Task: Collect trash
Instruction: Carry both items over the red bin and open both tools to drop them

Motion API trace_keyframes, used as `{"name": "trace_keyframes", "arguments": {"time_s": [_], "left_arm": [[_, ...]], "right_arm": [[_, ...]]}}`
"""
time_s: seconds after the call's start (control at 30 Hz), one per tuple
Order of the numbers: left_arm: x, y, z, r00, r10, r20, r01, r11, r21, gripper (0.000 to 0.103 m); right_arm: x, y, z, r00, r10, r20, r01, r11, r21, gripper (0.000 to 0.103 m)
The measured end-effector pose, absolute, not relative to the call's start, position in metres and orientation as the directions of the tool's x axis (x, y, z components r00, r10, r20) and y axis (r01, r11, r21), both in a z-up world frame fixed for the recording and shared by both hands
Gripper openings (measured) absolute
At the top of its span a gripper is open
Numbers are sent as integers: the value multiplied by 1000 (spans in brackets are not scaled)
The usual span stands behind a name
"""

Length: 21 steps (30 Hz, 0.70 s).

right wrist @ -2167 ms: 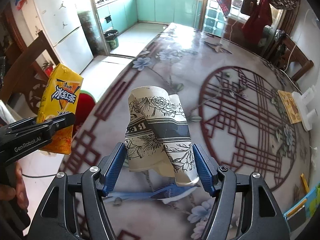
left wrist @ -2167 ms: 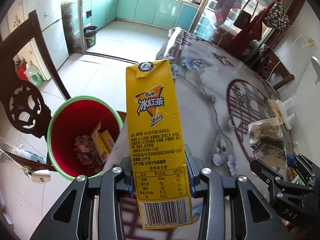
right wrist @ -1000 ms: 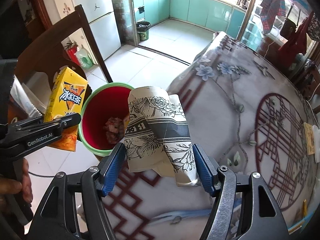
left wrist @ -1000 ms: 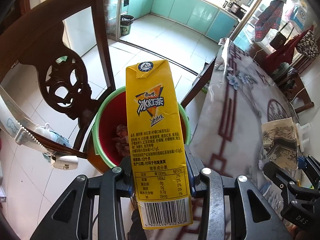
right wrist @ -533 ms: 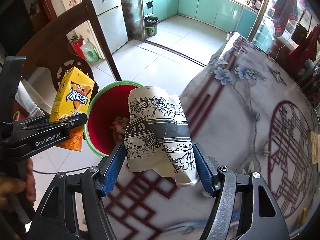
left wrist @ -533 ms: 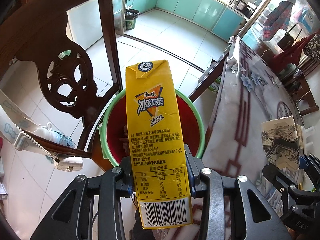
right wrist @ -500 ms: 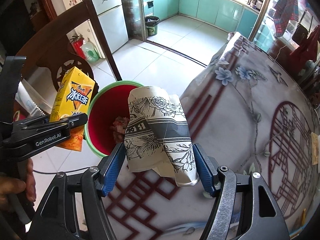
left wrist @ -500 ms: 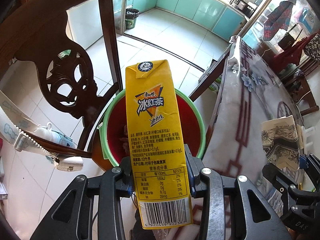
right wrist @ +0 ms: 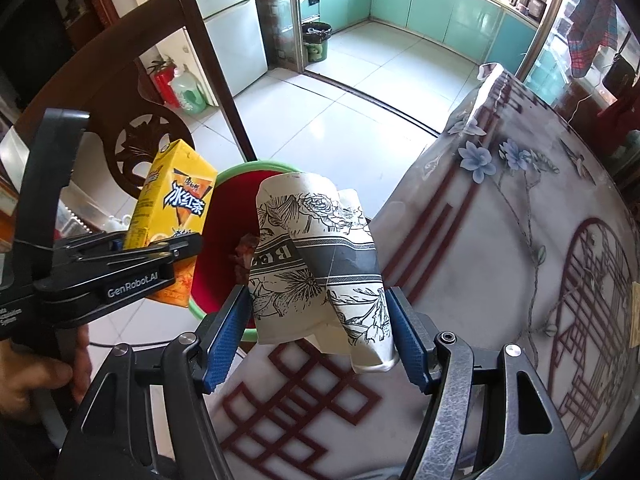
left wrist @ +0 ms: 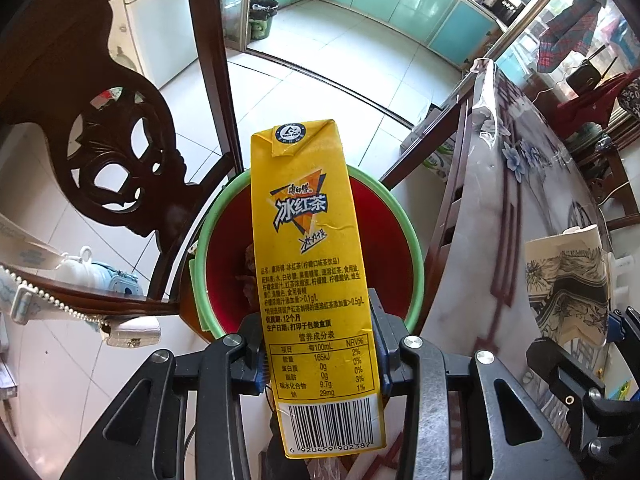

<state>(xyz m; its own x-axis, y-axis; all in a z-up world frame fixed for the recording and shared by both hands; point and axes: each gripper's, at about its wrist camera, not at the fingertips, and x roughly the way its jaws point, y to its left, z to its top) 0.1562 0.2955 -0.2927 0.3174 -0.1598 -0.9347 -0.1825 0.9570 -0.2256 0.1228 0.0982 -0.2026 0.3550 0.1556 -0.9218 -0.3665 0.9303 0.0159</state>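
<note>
My left gripper [left wrist: 320, 344] is shut on a yellow iced-tea carton [left wrist: 308, 264] and holds it upright right above a red bin with a green rim [left wrist: 412, 248]. The bin stands on the floor beside the table, with scraps inside. In the right wrist view the carton [right wrist: 172, 208] and left gripper [right wrist: 160, 248] hang at the bin's [right wrist: 224, 248] left edge. My right gripper [right wrist: 320, 328] is shut on crushed flower-printed paper cups [right wrist: 316, 264], over the table edge next to the bin. The cups also show in the left wrist view [left wrist: 568, 280].
A dark carved wooden chair [left wrist: 120, 168] stands left of the bin. The flower-patterned table [right wrist: 520, 280] lies to the right. A pale tiled floor [left wrist: 320, 64] runs to teal kitchen cabinets, with a small dark bin [right wrist: 316, 40] by the doorway.
Both grippers moved left off the table toward the bin. The carton now hangs over the bin's middle, and the cups sit closer to its rim. Both grips are unchanged.
</note>
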Motion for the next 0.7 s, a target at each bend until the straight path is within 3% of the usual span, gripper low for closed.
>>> {"name": "trace_keyframes", "arguments": {"time_s": [0.7], "left_arm": [[167,313,-327,223,-131,-966,-223,958,-181,38]], "right_arm": [[144,115,-207,332,192,-923,-384,922,54,68]]}}
